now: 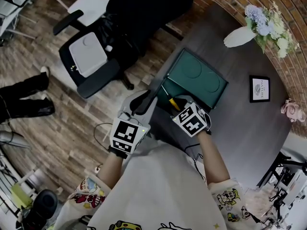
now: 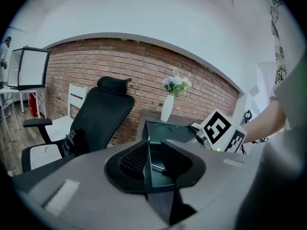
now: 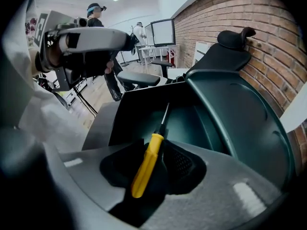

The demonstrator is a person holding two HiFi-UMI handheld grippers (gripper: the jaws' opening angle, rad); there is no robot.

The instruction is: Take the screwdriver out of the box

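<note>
The yellow-handled screwdriver (image 3: 146, 165) lies in the open green box (image 3: 230, 114). Its handle is between the jaws of the right gripper (image 3: 153, 142), which stand apart on either side of it. The jaws of the left gripper (image 2: 154, 141) are also apart, astride the box's side wall. In the head view, the box sits at the dark tabletop's (image 1: 249, 128) left edge.

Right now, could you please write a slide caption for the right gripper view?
The right gripper straddles a yellow-handled screwdriver, whose tip points into the open green box.
</note>
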